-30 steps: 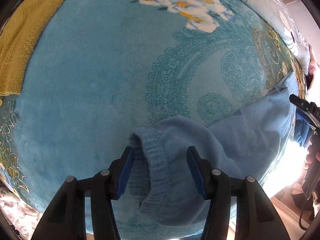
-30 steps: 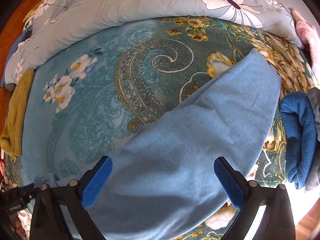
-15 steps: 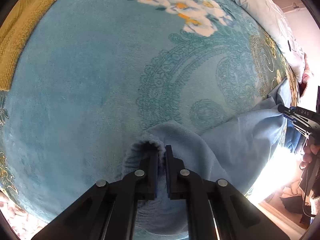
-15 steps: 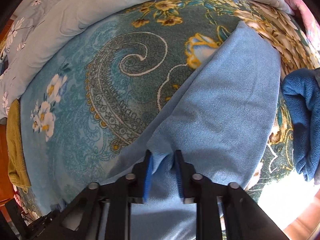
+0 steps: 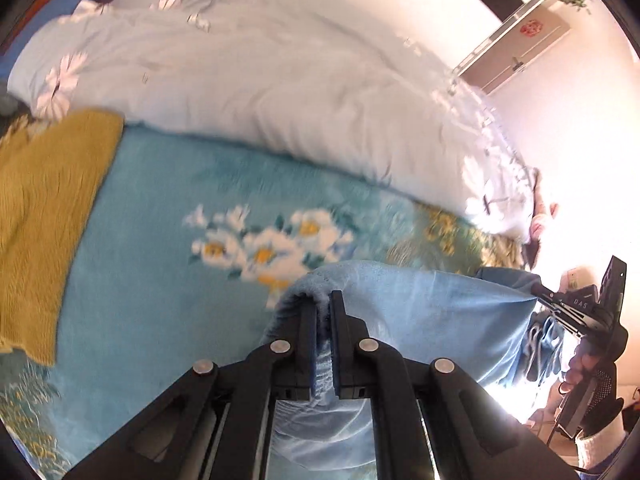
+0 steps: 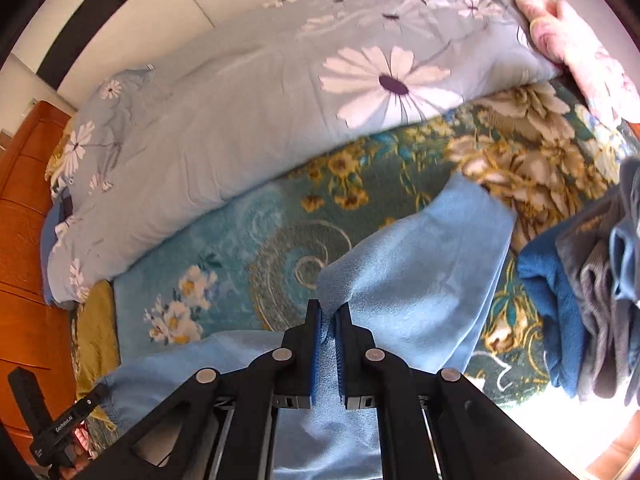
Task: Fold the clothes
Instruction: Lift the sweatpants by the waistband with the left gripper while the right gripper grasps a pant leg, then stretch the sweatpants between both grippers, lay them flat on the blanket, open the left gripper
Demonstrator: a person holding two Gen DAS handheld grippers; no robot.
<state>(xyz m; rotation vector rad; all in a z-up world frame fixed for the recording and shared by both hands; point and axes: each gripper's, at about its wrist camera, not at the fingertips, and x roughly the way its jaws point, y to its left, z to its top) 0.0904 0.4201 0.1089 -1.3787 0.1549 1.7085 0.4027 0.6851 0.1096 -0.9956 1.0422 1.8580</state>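
A light blue fleece garment (image 5: 432, 312) hangs lifted between both grippers above the teal floral blanket (image 5: 160, 280). My left gripper (image 5: 323, 304) is shut on its ribbed cuff end. My right gripper (image 6: 328, 316) is shut on a fold of the same garment (image 6: 432, 280), whose far end still drapes on the blanket. The right gripper also shows at the right edge of the left wrist view (image 5: 560, 304), pinching the cloth. The left gripper shows at the lower left of the right wrist view (image 6: 96, 396).
A mustard knitted garment (image 5: 44, 216) lies at the left. A pale blue daisy-print duvet (image 6: 280, 92) is bunched along the far side. A pile of dark blue and grey clothes (image 6: 588, 296) sits at the right. A wooden headboard (image 6: 20, 208) stands at the far left.
Both grippers, open a second ago, closed on the light blue garment and have raised it off the blanket; the views now tilt up toward the duvet and wall.
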